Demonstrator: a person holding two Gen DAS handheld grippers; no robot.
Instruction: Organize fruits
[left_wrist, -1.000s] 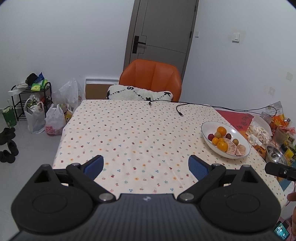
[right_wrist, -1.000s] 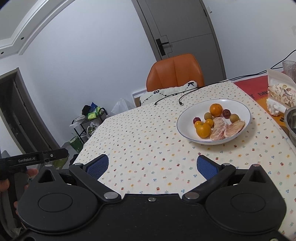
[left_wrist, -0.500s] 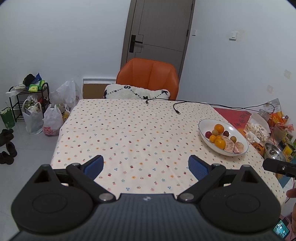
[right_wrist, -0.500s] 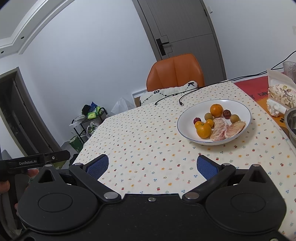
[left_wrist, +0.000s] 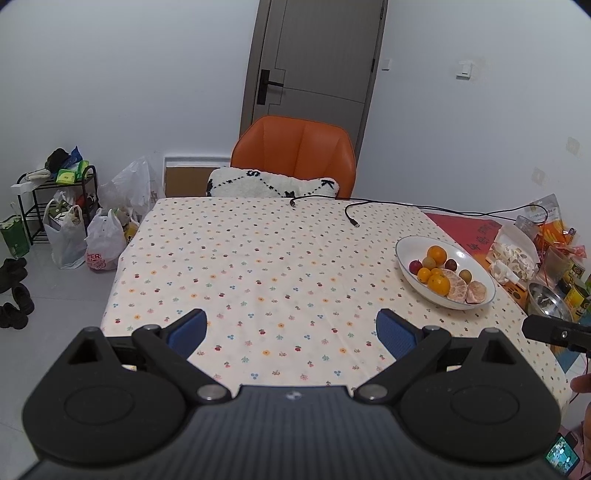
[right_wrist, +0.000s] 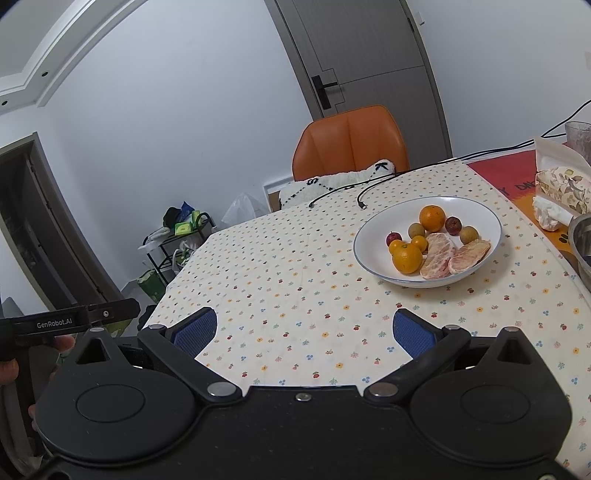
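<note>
Beyond both tongs, left (left_wrist: 291, 328) and right (right_wrist: 304, 328) spread empty, fruit bowl (right_wrist: 373, 236) well apart

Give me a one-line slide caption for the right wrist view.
Open right gripper hovers over floral tablecloth, facing white bowl of oranges, small fruits and peeled citrus.

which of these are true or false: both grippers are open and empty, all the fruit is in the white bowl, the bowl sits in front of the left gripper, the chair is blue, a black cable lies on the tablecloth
1. Both the left gripper and the right gripper are open and empty. True.
2. All the fruit is in the white bowl. True.
3. The bowl sits in front of the left gripper. False: it is far off to that gripper's right.
4. The chair is blue. False: it is orange.
5. A black cable lies on the tablecloth. True.
</note>
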